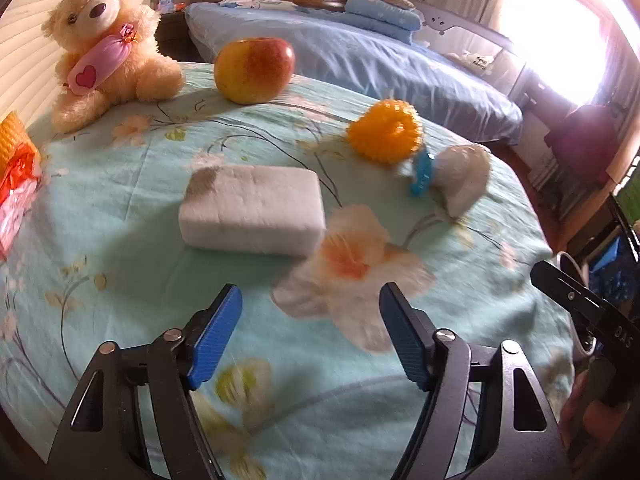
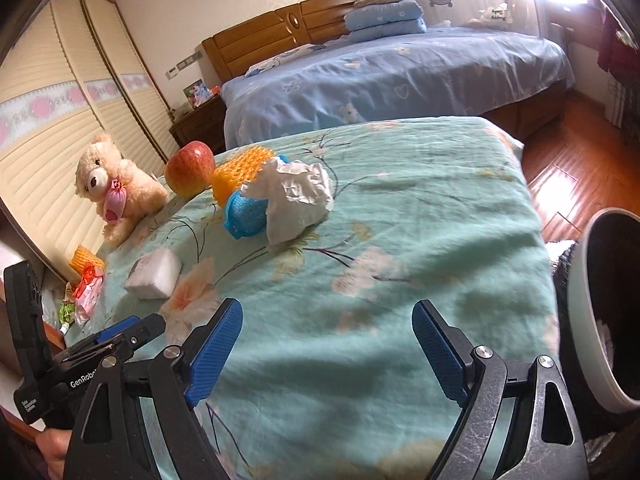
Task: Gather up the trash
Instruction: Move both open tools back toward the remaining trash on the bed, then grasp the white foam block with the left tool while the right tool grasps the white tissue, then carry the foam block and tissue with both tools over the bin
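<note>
On the teal floral tablecloth (image 1: 120, 220) lies a white foam block (image 1: 252, 210) (image 2: 154, 274), just ahead of my left gripper (image 1: 311, 292), which is open and empty. Farther right a crumpled white tissue (image 1: 460, 180) (image 2: 298, 196) rests against a blue plastic piece (image 1: 422, 172) (image 2: 244, 214) and an orange foam net (image 1: 384, 130) (image 2: 240, 172). My right gripper (image 2: 328, 307) hangs open over bare cloth, well short of the tissue. Red and pink wrappers (image 1: 16, 176) (image 2: 86, 284) lie at the table's left edge.
A teddy bear (image 1: 108, 40) (image 2: 116, 192) and an apple (image 1: 254, 70) (image 2: 189, 174) sit at the far side. A white-rimmed bin (image 2: 592, 304) with a dark inside stands off the table's right edge. A bed with blue sheets (image 2: 400, 76) is behind.
</note>
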Tool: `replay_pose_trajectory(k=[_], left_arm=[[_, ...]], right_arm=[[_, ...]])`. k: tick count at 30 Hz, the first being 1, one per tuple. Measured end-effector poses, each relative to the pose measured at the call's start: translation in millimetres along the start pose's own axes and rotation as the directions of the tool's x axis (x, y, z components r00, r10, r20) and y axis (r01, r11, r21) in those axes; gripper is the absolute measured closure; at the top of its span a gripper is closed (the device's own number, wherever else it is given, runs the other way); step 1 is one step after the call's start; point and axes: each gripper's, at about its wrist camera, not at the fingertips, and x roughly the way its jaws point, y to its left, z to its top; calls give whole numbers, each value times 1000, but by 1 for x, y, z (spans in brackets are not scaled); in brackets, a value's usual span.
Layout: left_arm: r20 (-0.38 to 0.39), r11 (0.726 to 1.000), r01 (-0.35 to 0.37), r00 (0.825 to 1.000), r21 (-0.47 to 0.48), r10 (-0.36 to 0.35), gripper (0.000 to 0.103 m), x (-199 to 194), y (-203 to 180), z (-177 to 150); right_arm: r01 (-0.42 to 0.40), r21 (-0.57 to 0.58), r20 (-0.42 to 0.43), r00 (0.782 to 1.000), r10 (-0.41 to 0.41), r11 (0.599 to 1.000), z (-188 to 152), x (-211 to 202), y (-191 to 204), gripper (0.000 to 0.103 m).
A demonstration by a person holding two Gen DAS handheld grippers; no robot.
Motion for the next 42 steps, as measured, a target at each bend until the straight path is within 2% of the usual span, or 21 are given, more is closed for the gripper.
replay_pose_trajectory(k=[15,18,19,21,23,25,28,33,42], left_arm=[[-19,996,-90,996,-1,90,27,35,19,40],[-3,994,-108,994,10,108,30,38,19,42],[4,994,-108,994,16,108,34,39,18,43],[13,995,-100,995,28,100,37,39,16,44],[22,995,-90,996,43,89,40,38,13,44],[40,995,-78,996,65,76,42,34,9,43],[61,995,-42,997,87,37,42,28,0,42],[59,990,31,997,140,-40,42,24,-25,35],[50,967,113,991,227,-128,42,17,-75,25]], right_arm=[[-21,-1,-29,999,21,1000,39,62,17,15],[-19,8,-33,999,19,1000,44,73,16,15],[-17,10,-31,999,17,1000,45,75,16,18],[-12,10,-23,1000,12,1000,49,77,16,31],[0,5,-26,1000,0,1000,51,79,15,62],[7,7,-33,999,-7,1000,51,81,13,79],[6,8,-21,1000,-6,1000,49,76,11,84],[6,14,-18,1000,-6,1000,41,62,3,85],[22,60,9,1000,-23,998,25,19,-27,85]])
